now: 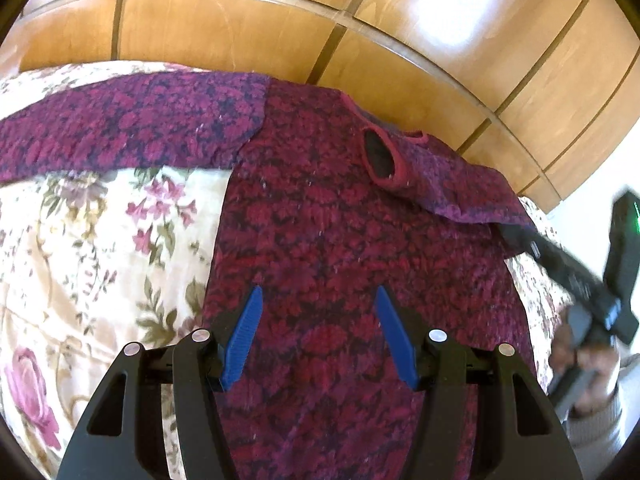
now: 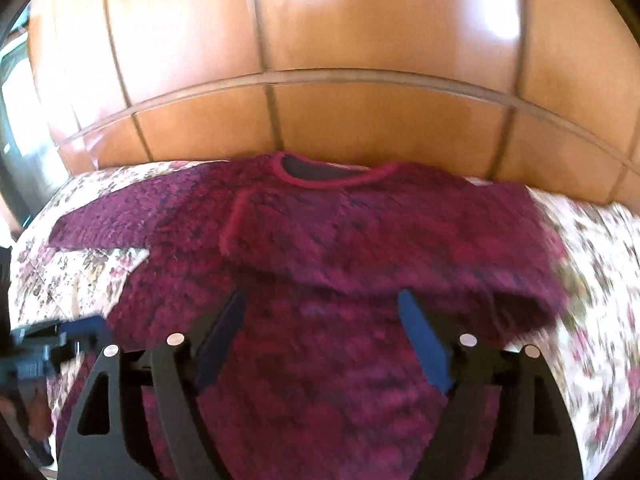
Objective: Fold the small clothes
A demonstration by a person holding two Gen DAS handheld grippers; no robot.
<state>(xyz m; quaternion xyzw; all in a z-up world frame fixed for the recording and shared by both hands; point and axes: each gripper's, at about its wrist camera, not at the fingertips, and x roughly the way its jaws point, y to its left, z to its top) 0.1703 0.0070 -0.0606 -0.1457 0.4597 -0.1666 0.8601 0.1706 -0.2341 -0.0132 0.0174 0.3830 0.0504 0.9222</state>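
Both tools — left tool point(image 1: 318, 334) and right tool point(image 2: 322, 344) — hang spread apart above the magenta sweater point(image 1: 340, 240) on the floral bedspread point(image 1: 100, 240).

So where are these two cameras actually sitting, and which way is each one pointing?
Left wrist view: sits on the left tool, looking forward between its open blue fingers at the purple sweater on the floral bedspread; the person's hand holding the right tool shows at right.
Right wrist view: sits on the right tool, fingers open, facing the sweater's neckline and the wooden wardrobe; the left tool shows blurred at left.
Shared: both show the sweater, bedspread, wardrobe, and each other's tool.
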